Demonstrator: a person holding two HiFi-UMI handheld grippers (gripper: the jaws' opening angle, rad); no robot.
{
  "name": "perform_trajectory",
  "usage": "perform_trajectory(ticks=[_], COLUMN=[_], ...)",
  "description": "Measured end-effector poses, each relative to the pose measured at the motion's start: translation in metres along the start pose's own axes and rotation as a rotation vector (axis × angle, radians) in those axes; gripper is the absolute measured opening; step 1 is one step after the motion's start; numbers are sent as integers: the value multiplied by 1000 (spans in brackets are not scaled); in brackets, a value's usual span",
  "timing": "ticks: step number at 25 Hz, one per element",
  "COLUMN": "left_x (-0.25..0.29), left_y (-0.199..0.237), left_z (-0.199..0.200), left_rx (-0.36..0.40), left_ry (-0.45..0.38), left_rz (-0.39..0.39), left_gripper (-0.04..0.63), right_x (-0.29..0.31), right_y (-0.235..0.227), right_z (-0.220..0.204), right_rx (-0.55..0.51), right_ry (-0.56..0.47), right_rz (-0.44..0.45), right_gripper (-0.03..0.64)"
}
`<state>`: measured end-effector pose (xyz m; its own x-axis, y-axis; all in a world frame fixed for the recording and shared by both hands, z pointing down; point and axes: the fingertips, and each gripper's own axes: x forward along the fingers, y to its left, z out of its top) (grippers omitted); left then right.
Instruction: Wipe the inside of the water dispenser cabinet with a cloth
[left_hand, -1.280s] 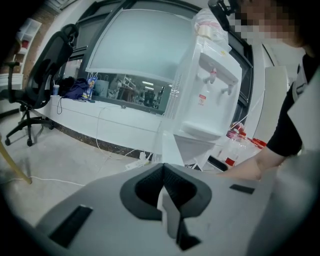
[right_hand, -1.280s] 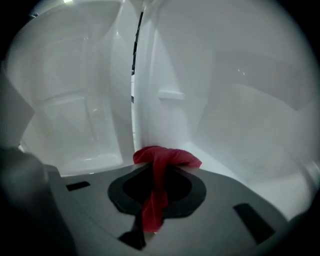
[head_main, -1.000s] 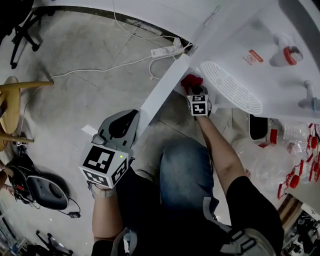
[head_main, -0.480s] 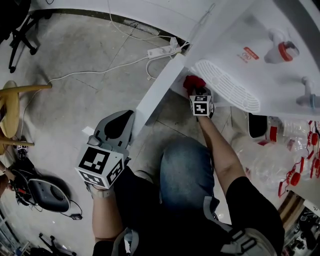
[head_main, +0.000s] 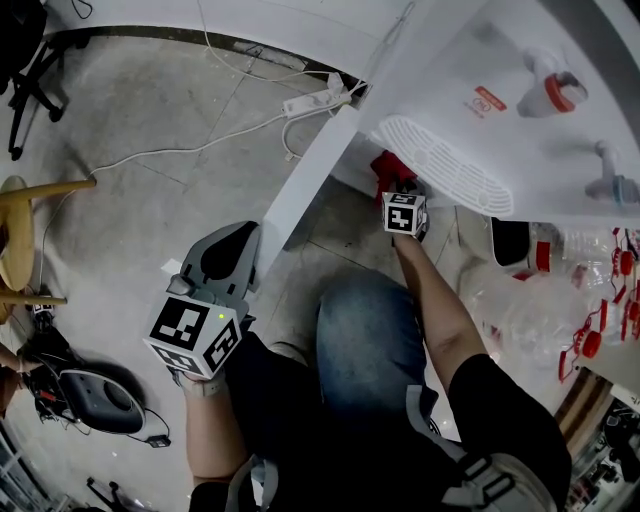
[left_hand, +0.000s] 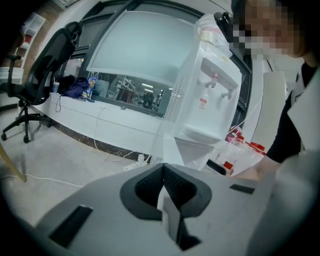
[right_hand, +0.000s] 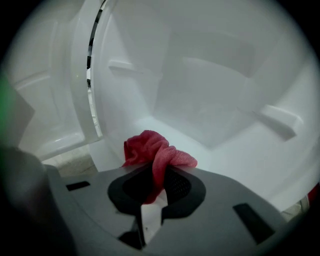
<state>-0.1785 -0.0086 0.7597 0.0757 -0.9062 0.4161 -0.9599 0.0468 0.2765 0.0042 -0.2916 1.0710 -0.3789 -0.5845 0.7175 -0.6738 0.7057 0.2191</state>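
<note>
My right gripper (right_hand: 159, 172) is shut on a red cloth (right_hand: 152, 152), whose bunched end sits at the front lip of the white cabinet floor (right_hand: 220, 165) of the water dispenser (head_main: 500, 100). In the head view the red cloth (head_main: 388, 165) shows just under the dispenser's drip tray (head_main: 445, 165), with the right gripper (head_main: 402, 195) behind it. The open cabinet door (head_main: 305, 190) stands to the left. My left gripper (head_main: 232, 250) hangs low beside that door, jaws closed together with nothing between them; the left gripper (left_hand: 162, 182) faces the dispenser (left_hand: 207, 105) from a distance.
A white power strip (head_main: 315, 100) and cables lie on the concrete floor behind the door. Clear bottles with red caps (head_main: 590, 330) and plastic wrap pile up at the right. A wooden stool (head_main: 25, 235) and a black office chair (left_hand: 45, 75) stand at the left.
The right gripper with the red cloth has shifted slightly right and toward me along the cabinet opening. The left gripper has drifted a little down and left.
</note>
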Motion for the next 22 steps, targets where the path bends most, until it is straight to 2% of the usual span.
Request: perform_trajectory(ticks=[7,13,22], left_x=[0,1,1], left_y=[2,2,2], left_z=[1,1,1], left_rx=[-6,-14,-12], left_ry=[-9,-16,-18], left_rz=[-9,-18,-16], left_gripper=[9,9,9], right_x=[-8,-14,-1], right_y=[-20,-25,5], right_z=[-23,-34,-13], right_rx=[-30,-55,-34], right_ry=[70,88,34], right_rz=[-82,-124,-18], right_gripper=[46,46,46])
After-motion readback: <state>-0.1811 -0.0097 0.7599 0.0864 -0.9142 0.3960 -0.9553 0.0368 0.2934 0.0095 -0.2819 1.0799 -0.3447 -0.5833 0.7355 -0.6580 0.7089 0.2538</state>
